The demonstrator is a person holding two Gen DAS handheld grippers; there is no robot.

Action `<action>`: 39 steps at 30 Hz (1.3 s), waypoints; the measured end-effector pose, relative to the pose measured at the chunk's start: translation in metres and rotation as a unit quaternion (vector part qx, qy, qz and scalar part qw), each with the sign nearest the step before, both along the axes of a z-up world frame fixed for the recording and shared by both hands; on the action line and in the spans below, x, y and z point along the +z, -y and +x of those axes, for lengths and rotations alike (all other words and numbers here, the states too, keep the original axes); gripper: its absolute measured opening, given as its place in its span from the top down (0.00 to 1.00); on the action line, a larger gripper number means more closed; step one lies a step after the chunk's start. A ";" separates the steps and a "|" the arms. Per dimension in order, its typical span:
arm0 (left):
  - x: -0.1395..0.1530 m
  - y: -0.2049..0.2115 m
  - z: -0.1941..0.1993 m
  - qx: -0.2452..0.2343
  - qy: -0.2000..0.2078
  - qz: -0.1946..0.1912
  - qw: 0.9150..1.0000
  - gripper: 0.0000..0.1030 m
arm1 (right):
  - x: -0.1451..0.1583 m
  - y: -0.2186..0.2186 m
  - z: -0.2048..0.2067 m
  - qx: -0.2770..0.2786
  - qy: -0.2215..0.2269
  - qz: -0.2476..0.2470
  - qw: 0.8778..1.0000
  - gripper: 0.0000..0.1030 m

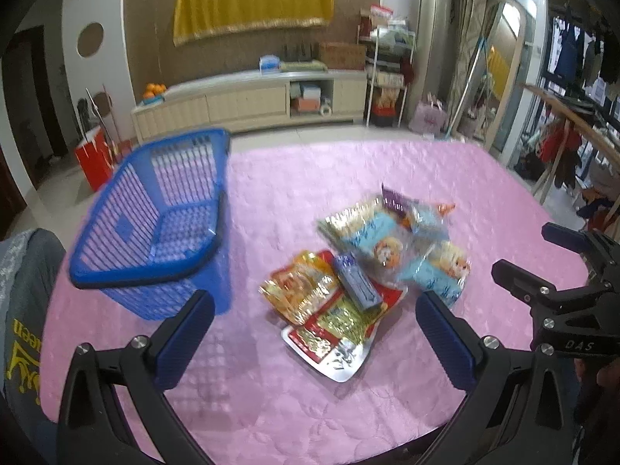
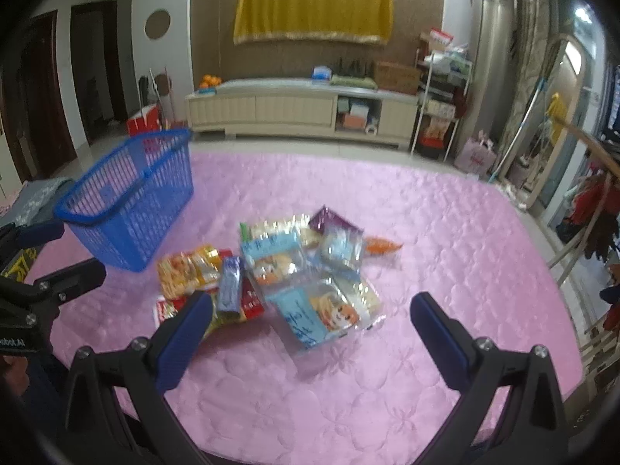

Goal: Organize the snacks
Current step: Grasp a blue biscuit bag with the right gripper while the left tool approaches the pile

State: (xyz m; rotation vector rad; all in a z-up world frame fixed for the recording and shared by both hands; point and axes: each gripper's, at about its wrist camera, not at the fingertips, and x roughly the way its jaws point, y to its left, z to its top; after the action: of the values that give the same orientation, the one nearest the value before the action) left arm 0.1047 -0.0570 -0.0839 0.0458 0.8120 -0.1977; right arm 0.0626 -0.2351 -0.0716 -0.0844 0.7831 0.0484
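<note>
Clearly both grippers, left gripper (image 1: 314, 333) and right gripper (image 2: 310, 333), hover released; grasp the small blue box (image 1: 357, 284) atop the snack pile first, then drop it into the blue basket (image 1: 155, 228).

I'm in a home living room. Long low cream TV cabinet (image 2: 298, 110) runs along the far wall, oranges (image 2: 209, 80) at its left end, cardboard box (image 2: 396, 74) near its right end. Yellow fringed cloth (image 2: 313, 7) hangs on the textured wall above. Cluttered wire shelf rack (image 2: 441, 93) stands off the cabinet's right end, arched floor mirror (image 1: 503, 73) further right. Clothes on a rack (image 1: 558, 151) at far right. Tiled floor, dark wooden doors (image 2: 93, 66) left. My work surface: pink quilted cover (image 2: 387, 348).
</note>
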 end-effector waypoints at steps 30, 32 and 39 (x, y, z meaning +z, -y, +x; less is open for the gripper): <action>-0.083 0.040 0.073 -0.059 -0.098 0.048 0.992 0.00 | -0.112 0.002 0.093 0.140 -0.167 -0.076 0.973 0.30; -0.078 0.041 0.072 -0.066 -0.093 0.048 0.992 0.00 | -0.109 0.000 0.089 0.137 -0.171 -0.061 0.974 0.32; -0.055 0.049 0.073 -0.126 -0.077 0.052 0.988 0.00 | -0.093 0.015 0.065 0.080 -0.177 -0.011 0.981 0.32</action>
State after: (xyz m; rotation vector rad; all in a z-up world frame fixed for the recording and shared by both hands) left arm 0.1781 -0.1064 -0.1389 0.2355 0.9700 -0.4015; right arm 0.1281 -0.2503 -0.1648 -0.1633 1.1320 0.2121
